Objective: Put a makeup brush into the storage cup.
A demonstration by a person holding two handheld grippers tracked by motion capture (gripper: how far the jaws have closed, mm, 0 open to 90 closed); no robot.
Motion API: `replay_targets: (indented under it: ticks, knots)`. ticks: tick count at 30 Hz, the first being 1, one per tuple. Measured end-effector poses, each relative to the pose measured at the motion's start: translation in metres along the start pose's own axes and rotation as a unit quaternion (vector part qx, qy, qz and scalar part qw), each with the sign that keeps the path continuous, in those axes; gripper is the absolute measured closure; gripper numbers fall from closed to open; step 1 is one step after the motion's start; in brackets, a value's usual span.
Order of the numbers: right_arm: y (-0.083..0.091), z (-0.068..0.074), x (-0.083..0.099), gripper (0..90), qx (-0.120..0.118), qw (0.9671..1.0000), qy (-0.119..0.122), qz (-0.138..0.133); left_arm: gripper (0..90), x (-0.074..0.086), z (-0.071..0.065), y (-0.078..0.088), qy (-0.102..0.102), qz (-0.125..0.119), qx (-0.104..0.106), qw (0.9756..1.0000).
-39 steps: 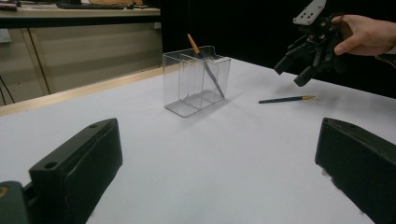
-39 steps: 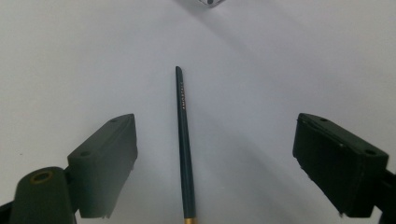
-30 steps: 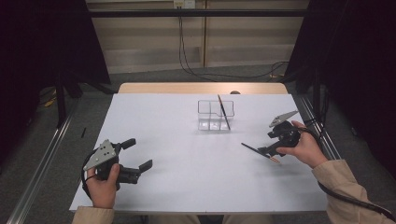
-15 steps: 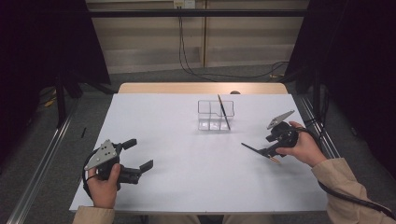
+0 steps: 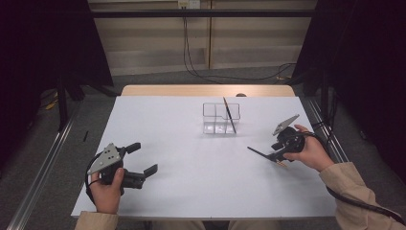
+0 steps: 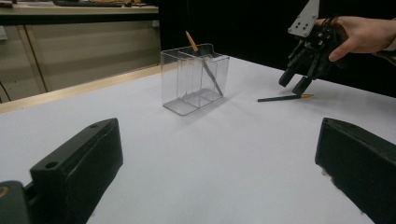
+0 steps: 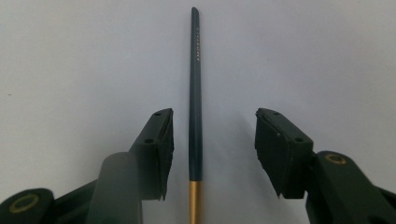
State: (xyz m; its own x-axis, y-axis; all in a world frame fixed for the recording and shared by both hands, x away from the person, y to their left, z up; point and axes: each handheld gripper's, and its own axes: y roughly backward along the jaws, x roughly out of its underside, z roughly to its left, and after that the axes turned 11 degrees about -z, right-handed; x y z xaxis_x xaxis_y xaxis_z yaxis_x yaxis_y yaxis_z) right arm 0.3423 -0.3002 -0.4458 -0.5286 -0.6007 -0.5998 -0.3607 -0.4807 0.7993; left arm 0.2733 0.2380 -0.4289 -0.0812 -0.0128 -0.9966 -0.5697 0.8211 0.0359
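A dark green brush [image 7: 195, 93] with a gold ferrule lies flat on the white table [image 5: 191, 182] at the right [image 5: 258, 152]. My right gripper [image 7: 214, 121] points down over it, one jaw on each side. The jaws have just been closing, and the pads [image 7: 164, 140] stand clear of the handle. In the high view this gripper [image 5: 274, 155] sits in the person's right hand. A clear divided box [image 5: 220, 119] stands mid-table with a second brush [image 5: 229, 115] leaning in it. My left gripper [image 5: 145, 158] rests open near the front left with nothing between its jaws.
The left gripper view looks across the table at the clear box [image 6: 194, 77], the flat brush [image 6: 280, 98] and the right gripper [image 6: 293, 86] above it. A wooden strip [image 5: 206, 90] edges the table's far side. Dark curtains hang at both sides.
The right gripper's jaws stand closer together around the flat brush than before. Both hands and the brushes stay where they were.
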Motion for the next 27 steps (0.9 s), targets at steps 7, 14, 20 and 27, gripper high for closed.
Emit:
replay_targets:
  ticks: [7,14,20,27]
  knots:
    - [0.0008,-0.0003,0.0037,53.3,-0.001,0.9999,-0.003,0.014,0.7,-0.0001,0.0001,-0.0001,0.0,0.0,0.0,1.0]
    - [0.0033,0.0004,0.0033,56.2,-0.003,0.9998,-0.01,0.019,0.7,-0.0006,0.0007,0.0003,-0.002,-0.001,-0.001,1.0]
    - [0.0037,0.0005,0.0026,55.7,-0.007,0.9997,-0.013,0.018,0.7,-0.0006,0.0009,0.0006,0.0,-0.002,-0.001,1.0]
    - [0.0035,0.0002,0.0043,56.8,-0.001,0.9994,-0.018,0.03,0.7,-0.0009,0.001,0.0012,-0.001,-0.001,-0.001,1.0]
